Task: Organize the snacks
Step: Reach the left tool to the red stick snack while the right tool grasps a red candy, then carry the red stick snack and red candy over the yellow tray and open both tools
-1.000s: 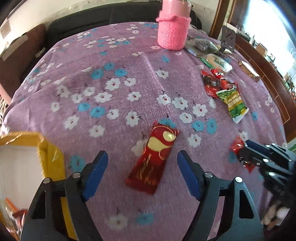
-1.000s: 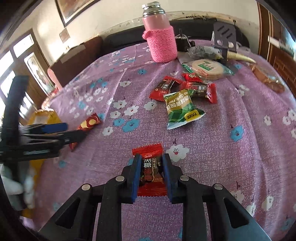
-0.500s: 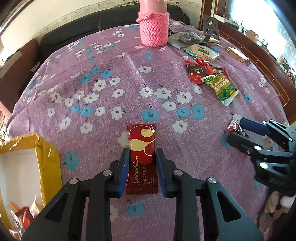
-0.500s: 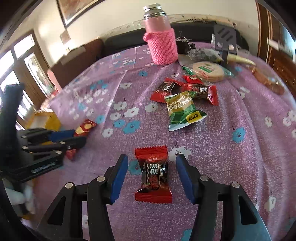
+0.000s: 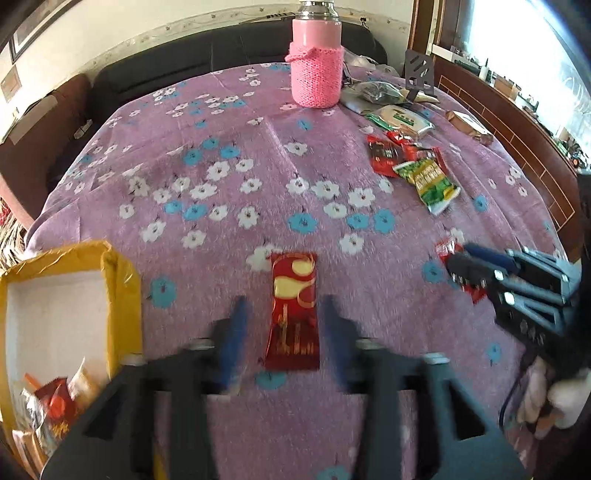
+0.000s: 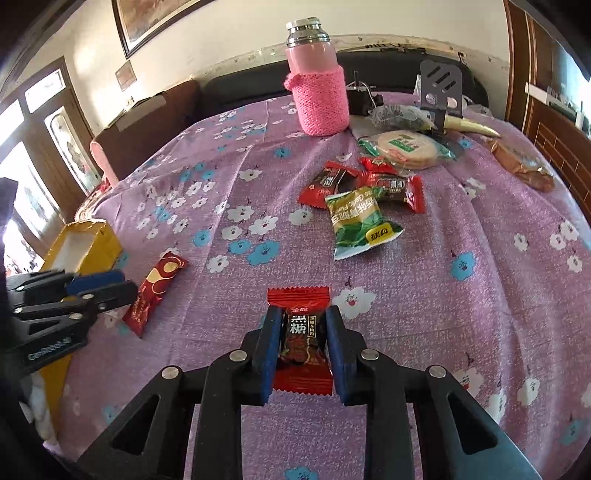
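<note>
Left tongs [image 5: 282, 332] opening astride red wrapper [image 5: 293, 314], angled steeply down

Purple floral tablecloth [image 6: 461, 332] covers the table. Pink bottle in knitted sleeve [image 6: 317, 85], steel-capped, stands upright at far centre. Grey perforated stand [image 6: 441, 88] upright at far right. Black sofa [image 5: 184, 62] beyond. Framed picture [image 6: 147, 18] on far wall.

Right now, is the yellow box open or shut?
Open. The yellow box has no lid over it; its white inside and snack packets at the bottom show.
</note>
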Tool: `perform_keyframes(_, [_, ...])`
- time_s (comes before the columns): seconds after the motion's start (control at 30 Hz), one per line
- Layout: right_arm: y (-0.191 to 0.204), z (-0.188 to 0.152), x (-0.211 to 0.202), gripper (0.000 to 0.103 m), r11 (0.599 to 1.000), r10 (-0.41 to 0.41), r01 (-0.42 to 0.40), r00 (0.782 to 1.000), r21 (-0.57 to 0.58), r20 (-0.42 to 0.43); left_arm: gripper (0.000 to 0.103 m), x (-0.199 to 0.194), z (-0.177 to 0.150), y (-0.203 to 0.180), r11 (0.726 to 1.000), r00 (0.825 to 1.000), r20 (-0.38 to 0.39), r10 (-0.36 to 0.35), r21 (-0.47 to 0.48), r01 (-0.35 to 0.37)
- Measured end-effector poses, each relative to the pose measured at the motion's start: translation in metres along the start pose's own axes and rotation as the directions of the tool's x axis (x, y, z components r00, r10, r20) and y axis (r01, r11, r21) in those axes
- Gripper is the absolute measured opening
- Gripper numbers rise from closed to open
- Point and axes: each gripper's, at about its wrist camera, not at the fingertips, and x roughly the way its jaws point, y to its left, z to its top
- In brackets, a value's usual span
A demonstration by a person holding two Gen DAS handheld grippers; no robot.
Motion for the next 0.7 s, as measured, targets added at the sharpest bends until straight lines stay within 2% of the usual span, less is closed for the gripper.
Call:
perform_keyframes(0.03, [0.0,-0.001,0.0,0.026,1.0,0.003,-0.003,1.0,0.002,-0.004,0.078,0.005,0.003,-0.001,1.0,1.0,-0.002,0.014,0.0,-0.014])
perform_keyframes(0.17, [-0.001,-0.001,-0.001,0.026,1.0,0.007,-0.007,1.0,0.008,-0.001,0.079,0.033,0.007,-0.011,0.991,0.994,-0.03,0.109,0.08,-0.107])
perform_keyframes(0.2, [-0.002,0.0,-0.002,0.026,1.0,0.011,-0.011,1.0,0.013,0.001,0.073,0.032,0.007,-0.012,0.99,0.995,-0.004,0.103,0.092,-0.103])
perform_keyframes(0.23, [-0.003,0.0,-0.002,0.026,1.0,0.012,-0.012,1.0,0.015,0.003,0.051,0.03,0.006,-0.014,0.989,0.996,0.004,0.094,0.112,-0.094])
perform_keyframes(0.27, [-0.004,0.001,-0.003,0.026,1.0,0.014,-0.014,1.0,0.017,0.004,0.022,0.027,0.006,-0.014,0.991,0.997,0.004,0.073,0.112,-0.073])
perform_keyframes(0.43, [-0.006,0.002,-0.004,0.025,1.0,0.019,-0.02,1.0,0.023,0.009,0.021,0.015,0.0,-0.023,0.982,0.994,0.022,0.108,0.154,-0.111])
perform_keyframes(0.7, [-0.006,0.002,-0.014,0.025,0.998,0.052,-0.054,0.998,0.039,0.047,0.021,-0.038,-0.017,-0.003,0.999,0.995,0.093,0.017,0.047,-0.022])
